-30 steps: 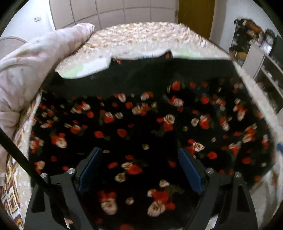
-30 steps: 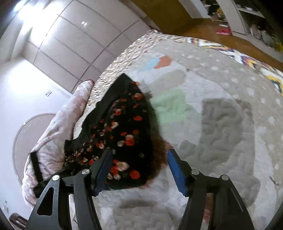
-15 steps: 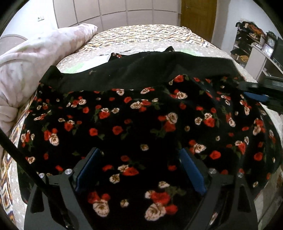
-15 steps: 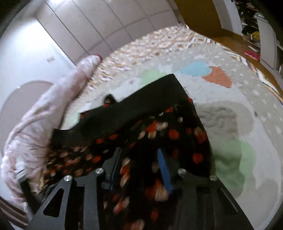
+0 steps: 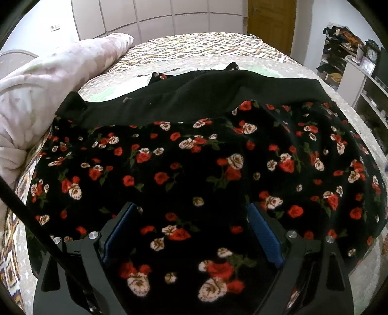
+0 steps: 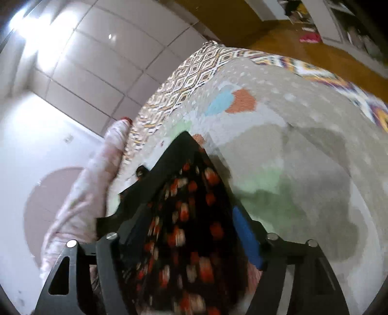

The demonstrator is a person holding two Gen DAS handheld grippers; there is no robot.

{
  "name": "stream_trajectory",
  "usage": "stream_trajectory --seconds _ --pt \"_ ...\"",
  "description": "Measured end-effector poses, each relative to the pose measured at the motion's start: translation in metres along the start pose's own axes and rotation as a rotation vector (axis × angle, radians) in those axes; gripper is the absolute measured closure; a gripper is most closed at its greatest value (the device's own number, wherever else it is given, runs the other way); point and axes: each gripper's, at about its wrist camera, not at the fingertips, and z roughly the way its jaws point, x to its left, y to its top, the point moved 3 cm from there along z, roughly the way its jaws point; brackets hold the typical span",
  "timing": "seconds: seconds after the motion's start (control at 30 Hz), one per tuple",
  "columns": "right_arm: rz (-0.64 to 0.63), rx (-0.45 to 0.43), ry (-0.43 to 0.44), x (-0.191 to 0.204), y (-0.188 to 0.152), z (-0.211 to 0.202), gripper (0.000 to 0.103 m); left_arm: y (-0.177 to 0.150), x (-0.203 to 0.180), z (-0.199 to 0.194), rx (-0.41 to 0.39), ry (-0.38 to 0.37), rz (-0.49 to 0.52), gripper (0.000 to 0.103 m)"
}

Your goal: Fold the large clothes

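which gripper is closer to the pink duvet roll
Left. The left gripper hovers over the floral garment with the pink duvet roll alongside; the right gripper sits at the garment's far edge.

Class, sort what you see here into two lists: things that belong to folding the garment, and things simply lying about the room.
Belonging to the job:
floral dress, spread on the bed
left tongs, open over it
right tongs, open, cloth between the blades

Just lying about:
pink duvet
shelves
door
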Motion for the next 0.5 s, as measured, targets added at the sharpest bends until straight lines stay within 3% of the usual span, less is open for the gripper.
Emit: stream_trajectory --seconds 0.23,0.3,0.33,0.4,0.5 --pt "0.012 0.074 -0.018 -0.018 -0.058 -0.001 0.025 0.007 -0.004 -0.003 0.031 0.013 0.043 0.015" --pt "0.02 0.088 -0.009 -0.02 -0.067 0.005 0.025 0.01 -0.002 -0.011 0.033 -0.057 0.042 0.039" --pt "0.024 0.09 -0.001 -0.019 -0.069 0.008 0.025 0.01 -0.002 -0.014 0.032 -0.075 0.04 0.045" --pt "0.017 0.087 0.019 -0.015 -0.072 0.013 0.025 0.01 0.001 -0.024 0.018 -0.099 0.046 0.074" --pt "0.007 0.094 0.026 -0.006 -0.074 0.023 0.022 0.008 0.004 -0.029 0.011 -0.103 0.057 0.083"
